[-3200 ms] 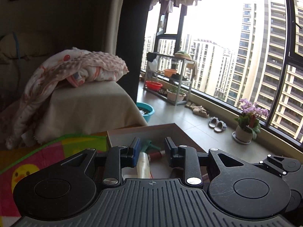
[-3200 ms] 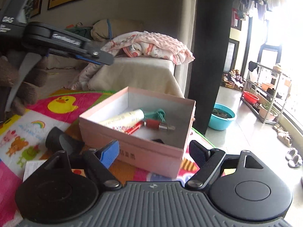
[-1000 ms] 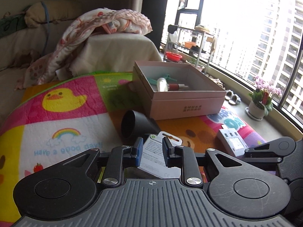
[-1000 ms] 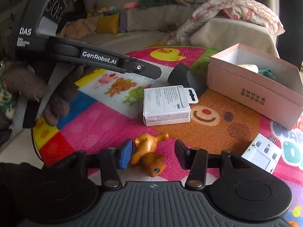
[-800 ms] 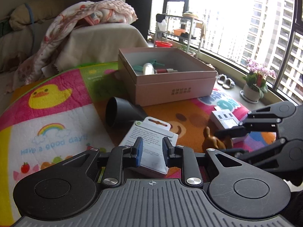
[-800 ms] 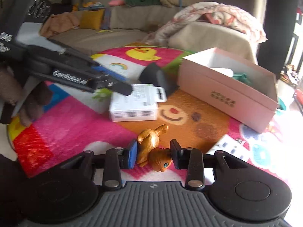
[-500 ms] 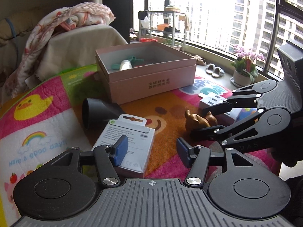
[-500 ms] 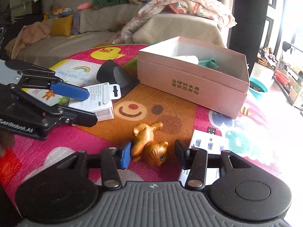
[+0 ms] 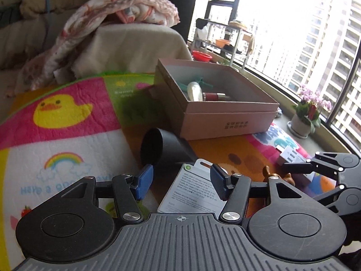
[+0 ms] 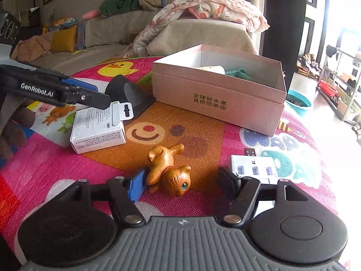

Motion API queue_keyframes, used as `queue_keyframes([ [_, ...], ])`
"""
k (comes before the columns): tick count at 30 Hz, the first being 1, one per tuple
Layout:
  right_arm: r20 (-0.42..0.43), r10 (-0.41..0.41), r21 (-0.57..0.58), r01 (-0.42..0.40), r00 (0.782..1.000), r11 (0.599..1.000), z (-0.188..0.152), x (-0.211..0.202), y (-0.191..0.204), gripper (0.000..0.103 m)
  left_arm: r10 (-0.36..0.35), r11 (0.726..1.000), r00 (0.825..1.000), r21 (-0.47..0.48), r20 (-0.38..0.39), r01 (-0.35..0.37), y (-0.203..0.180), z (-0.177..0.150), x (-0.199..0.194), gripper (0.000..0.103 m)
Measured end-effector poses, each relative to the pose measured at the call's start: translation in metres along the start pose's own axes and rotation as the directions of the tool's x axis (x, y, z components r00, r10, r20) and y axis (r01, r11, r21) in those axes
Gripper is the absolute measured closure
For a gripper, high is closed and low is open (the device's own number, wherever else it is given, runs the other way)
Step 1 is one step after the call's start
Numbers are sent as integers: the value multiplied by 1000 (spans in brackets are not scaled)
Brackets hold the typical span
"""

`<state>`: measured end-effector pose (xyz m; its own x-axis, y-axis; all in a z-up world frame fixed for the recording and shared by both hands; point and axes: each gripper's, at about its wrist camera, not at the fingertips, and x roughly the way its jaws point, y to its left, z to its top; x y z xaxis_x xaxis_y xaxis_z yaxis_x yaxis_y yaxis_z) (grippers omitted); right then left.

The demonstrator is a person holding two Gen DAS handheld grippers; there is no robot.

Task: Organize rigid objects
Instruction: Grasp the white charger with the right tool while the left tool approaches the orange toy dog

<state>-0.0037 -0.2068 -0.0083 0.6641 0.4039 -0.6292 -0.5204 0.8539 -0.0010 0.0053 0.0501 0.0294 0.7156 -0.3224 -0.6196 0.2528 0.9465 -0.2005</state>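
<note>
An orange toy cat (image 10: 167, 171) lies on the colourful mat between the fingers of my right gripper (image 10: 182, 184). Its jaws are opening: the blue pad is at the toy's back and the other pad stands clear. My left gripper (image 9: 180, 180) hovers over a white packaged box (image 9: 191, 189) and a black nozzle (image 9: 162, 151). Its jaws are closing, and neither pad presses on anything. Behind stands the open pink box (image 10: 214, 99) with a cream tube, a green piece and a red item inside. A white USB hub (image 10: 255, 167) lies right of the toy.
A sofa with a crumpled blanket (image 10: 209, 9) runs behind the mat. To the right the mat ends, and beyond its edge are a floor with a blue basin (image 10: 297, 103), a metal rack and a potted flower (image 9: 309, 115) by the window.
My right jaws have widened around the toy cat, which stays on the mat. My left jaws went from nearly shut to wide, and that gripper swung over the white box and nozzle.
</note>
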Motion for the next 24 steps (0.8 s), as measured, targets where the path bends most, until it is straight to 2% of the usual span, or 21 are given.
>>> queue_keyframes([
  [3, 3, 4, 2, -4, 1000, 1000, 0, -1, 0, 34, -27, 999, 999, 22, -26, 28, -7, -6, 0, 42],
  [6, 35, -5, 22, 4, 999, 1000, 0, -11, -5, 34, -8, 993, 999, 120, -37, 13, -27, -15, -4, 42],
  [9, 85, -44, 40, 41, 995, 998, -1, -31, -14, 34, 56, 975, 998, 215, 23, -60, -48, -18, -15, 42],
  [10, 97, -64, 41, 60, 993, 997, -1, -36, -17, 34, 53, 969, 997, 240, 52, -64, -57, -16, -21, 42],
  [12, 112, -97, 49, 92, 989, 995, -2, -46, -28, 34, -20, 969, 997, 245, 71, 2, -70, -12, -29, 42],
  [15, 95, -134, 88, 126, 986, 988, -3, -48, -47, 34, -136, 961, 990, 246, 32, 124, -96, -12, -22, 42],
  [17, 74, -165, 134, 154, 983, 979, -3, -45, -59, 34, -149, 954, 989, 261, -1, 145, -112, -16, -8, 42],
  [20, 69, -164, 203, 148, 984, 968, -7, -46, -71, 34, -134, 958, 991, 252, -24, 136, -131, -22, 14, 42],
  [22, 78, -157, 212, 137, 984, 968, -9, -49, -73, 34, -131, 960, 991, 247, -21, 132, -138, -23, 22, 42],
  [24, 85, -159, 198, 140, 984, 970, -12, -51, -73, 34, -127, 951, 992, 282, -17, 126, -144, -22, 26, 42],
])
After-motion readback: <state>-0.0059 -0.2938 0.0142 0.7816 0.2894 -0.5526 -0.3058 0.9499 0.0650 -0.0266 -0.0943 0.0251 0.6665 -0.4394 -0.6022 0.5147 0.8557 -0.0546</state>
